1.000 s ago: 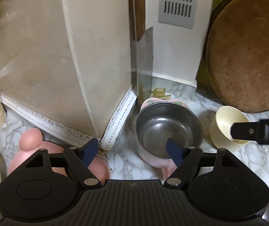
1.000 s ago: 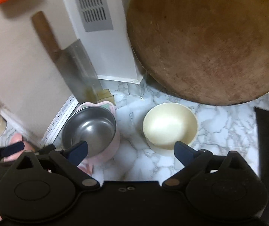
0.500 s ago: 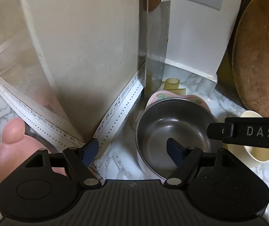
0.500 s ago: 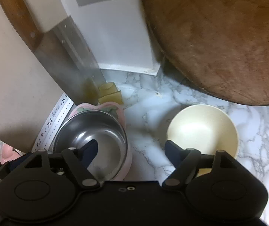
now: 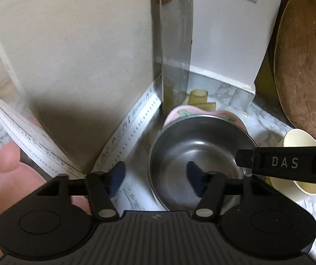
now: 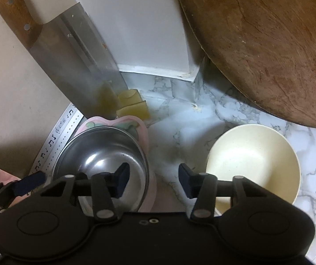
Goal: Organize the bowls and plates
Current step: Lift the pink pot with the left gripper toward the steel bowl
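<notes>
A steel bowl (image 5: pixel 200 152) (image 6: pixel 104 152) sits nested in a pink flowered bowl (image 5: pixel 180 112) (image 6: pixel 118 121) on the marble counter. My left gripper (image 5: pixel 155 181) straddles the steel bowl's left rim, one pad outside and one inside. Its jaws are closing and the pads stand apart from the rim. My right gripper (image 6: pixel 153 181) straddles the same bowl's right rim, closing too, with its pads clear of the metal. A cream bowl (image 6: pixel 253 161) (image 5: pixel 299 167) stands upright to the right of the right gripper.
A cleaver (image 6: pixel 76 61) (image 5: pixel 175 55) leans in the wall corner behind the bowls, with yellowish blocks (image 6: pixel 131 103) at its foot. A large round wooden board (image 6: pixel 268 44) (image 5: pixel 306 55) leans at the back right. A pink dish (image 5: pixel 9 176) lies at the left.
Both grippers have come down and closer onto the steel bowl, one at each side of its rim. Both pairs of jaws have narrowed, the right one more.
</notes>
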